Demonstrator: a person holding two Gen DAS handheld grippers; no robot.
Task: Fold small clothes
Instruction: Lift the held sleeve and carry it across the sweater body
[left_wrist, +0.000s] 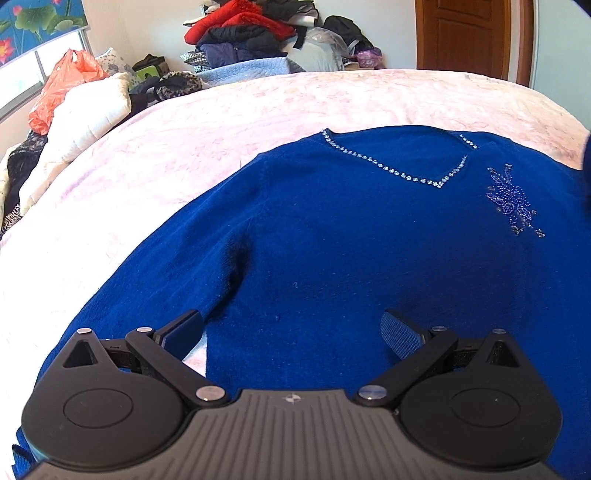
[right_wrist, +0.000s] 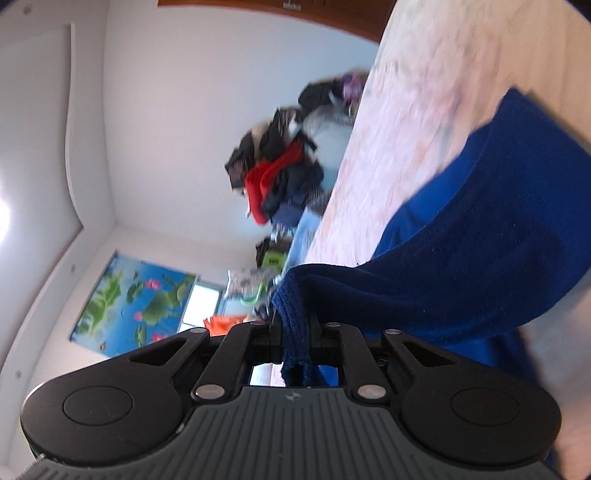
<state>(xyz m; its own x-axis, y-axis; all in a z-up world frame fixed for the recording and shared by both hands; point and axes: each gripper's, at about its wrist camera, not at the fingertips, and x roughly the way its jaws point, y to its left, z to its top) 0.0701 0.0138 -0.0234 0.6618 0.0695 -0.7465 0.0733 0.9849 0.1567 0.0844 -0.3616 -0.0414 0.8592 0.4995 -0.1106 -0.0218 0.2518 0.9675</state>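
My left gripper (left_wrist: 291, 328) hangs spread wide over the sweater (left_wrist: 332, 240), holding nothing. My right gripper (right_wrist: 293, 332) is pressed together on a ribbed cuff (right_wrist: 291, 321), lifting the sleeve (right_wrist: 461, 258). The sweater lies flat, front up, on the pink bed (left_wrist: 184, 147), its long axis running straight away from my left gripper, neckline (left_wrist: 399, 173) far. No readable writing or brand; beyond the bed, a clothes pile (left_wrist: 251, 33).

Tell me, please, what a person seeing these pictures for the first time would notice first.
First, the deep blue knitted sweater with a rhinestone neckline, spread front-up on the pale pink bedspread. The open left gripper hovers above its lower part, while the right gripper is shut on its ribbed cuff, lifting the sleeve. Beyond the bed is a heap of clothes.
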